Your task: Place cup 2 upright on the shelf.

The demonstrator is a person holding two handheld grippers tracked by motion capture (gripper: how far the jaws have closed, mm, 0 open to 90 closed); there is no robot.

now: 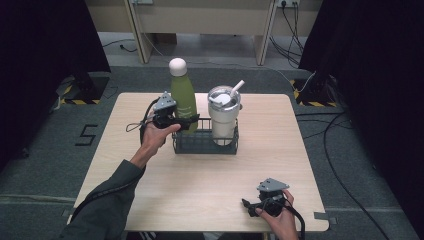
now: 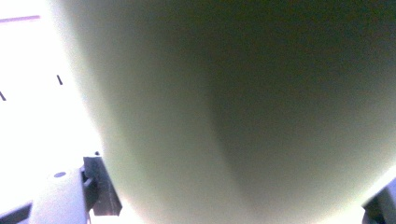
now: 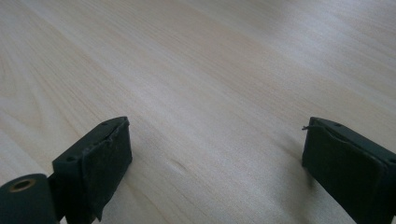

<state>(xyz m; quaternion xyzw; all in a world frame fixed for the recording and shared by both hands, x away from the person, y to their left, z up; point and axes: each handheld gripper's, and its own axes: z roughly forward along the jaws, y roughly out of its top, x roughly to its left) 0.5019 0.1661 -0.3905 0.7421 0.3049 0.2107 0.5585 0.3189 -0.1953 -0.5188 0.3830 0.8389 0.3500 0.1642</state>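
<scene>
**One bottle gripped, one gripper idle**

Two drinks stand upright in one dark wire basket [image 1: 200, 145] at the far middle of the table [image 1: 210, 185]: one green bottle [image 1: 183, 100] with a white cap, one steel tumbler [image 1: 223, 117] with a straw. The left gripper [image 1: 192, 121] has its jaws around the bottle's body. The right gripper [image 1: 248, 206] rests near the table's front edge, jaws wide apart, holding nothing

Bottle [image 1: 183, 102]: I see smooth matt green.
Basket [image 1: 205, 142]: dark wire metal.
Tumbler [image 1: 223, 120]: brushed steel.
Worktop [image 1: 200, 180]: pale matt wood grain.
</scene>
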